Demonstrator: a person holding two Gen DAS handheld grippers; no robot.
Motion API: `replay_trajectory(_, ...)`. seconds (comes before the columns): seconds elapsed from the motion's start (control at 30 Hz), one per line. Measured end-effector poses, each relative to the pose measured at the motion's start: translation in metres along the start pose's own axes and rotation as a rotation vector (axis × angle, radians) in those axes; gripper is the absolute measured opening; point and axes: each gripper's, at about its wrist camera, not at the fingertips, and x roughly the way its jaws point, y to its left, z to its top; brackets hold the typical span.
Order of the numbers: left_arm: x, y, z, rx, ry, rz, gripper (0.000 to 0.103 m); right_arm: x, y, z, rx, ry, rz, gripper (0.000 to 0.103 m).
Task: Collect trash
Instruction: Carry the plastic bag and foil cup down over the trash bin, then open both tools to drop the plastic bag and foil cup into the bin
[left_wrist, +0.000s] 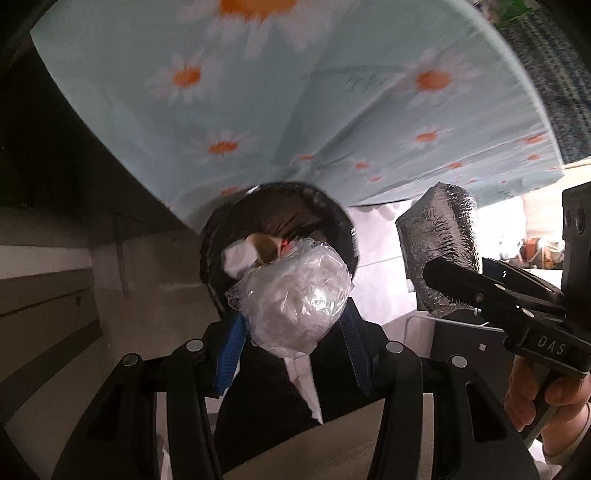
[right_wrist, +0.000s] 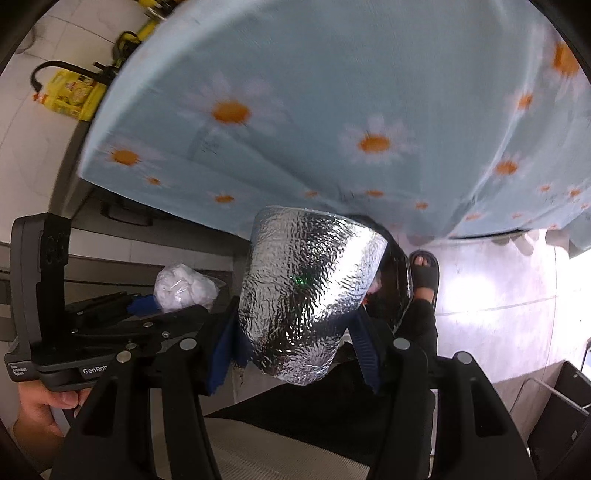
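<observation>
My left gripper (left_wrist: 291, 326) is shut on a crumpled clear plastic wad (left_wrist: 291, 295) with white material inside. Just beyond it gapes a round black-lined trash bin (left_wrist: 332, 218), which holds a white tissue (left_wrist: 236, 256) and a beige scrap. My right gripper (right_wrist: 295, 345) is shut on a crinkled silver foil pouch (right_wrist: 306, 288), held beside the bin (right_wrist: 397, 291), whose rim shows behind the pouch. Each wrist view catches the other gripper: the right gripper (left_wrist: 456, 282) with the foil pouch (left_wrist: 439, 251), the left gripper (right_wrist: 147, 306) with the plastic wad (right_wrist: 184, 286).
A table under a light-blue daisy tablecloth (left_wrist: 295, 92) overhangs the bin; its cloth (right_wrist: 332, 110) fills the upper half. A foot in a black sandal (right_wrist: 424, 273) stands by the bin on the pale tiled floor. A yellow bag (right_wrist: 70, 96) lies far left.
</observation>
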Motion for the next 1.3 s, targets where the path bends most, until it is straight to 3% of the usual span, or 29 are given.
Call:
replay_trajectory(0.33, 0.042, 0.009, 0.0, -0.036, 0.071, 0.014, 0.049, 0.05, -0.022, 0.002, 0.043, 0.1, -0.017, 0.057)
replay_trajectory(0.93, 0.084, 0.026, 0.014, -0.065, 0.141, 0.027, 0.051, 0.085, -0.028, 0.015, 0.074, 0.153, -0.024, 0.06)
replay_trajectory(1.0, 0.088, 0.027, 0.014, -0.079, 0.158, 0.02, 0.056, 0.085, -0.03, 0.016, 0.084, 0.148, -0.023, 0.066)
replay_trajectory(1.03, 0.091, 0.029, 0.015, -0.087, 0.167, 0.025, 0.064, 0.084, -0.032, 0.017, 0.097, 0.146, -0.025, 0.071)
replay_trajectory(1.07, 0.092, 0.03, 0.016, -0.094, 0.168, 0.03, 0.065, 0.084, -0.035, 0.018, 0.121, 0.144, -0.025, 0.08)
replay_trajectory(1.3, 0.09, 0.036, 0.02, -0.101, 0.167, 0.028, 0.065, 0.077, -0.039, 0.021, 0.155, 0.144, -0.013, 0.081)
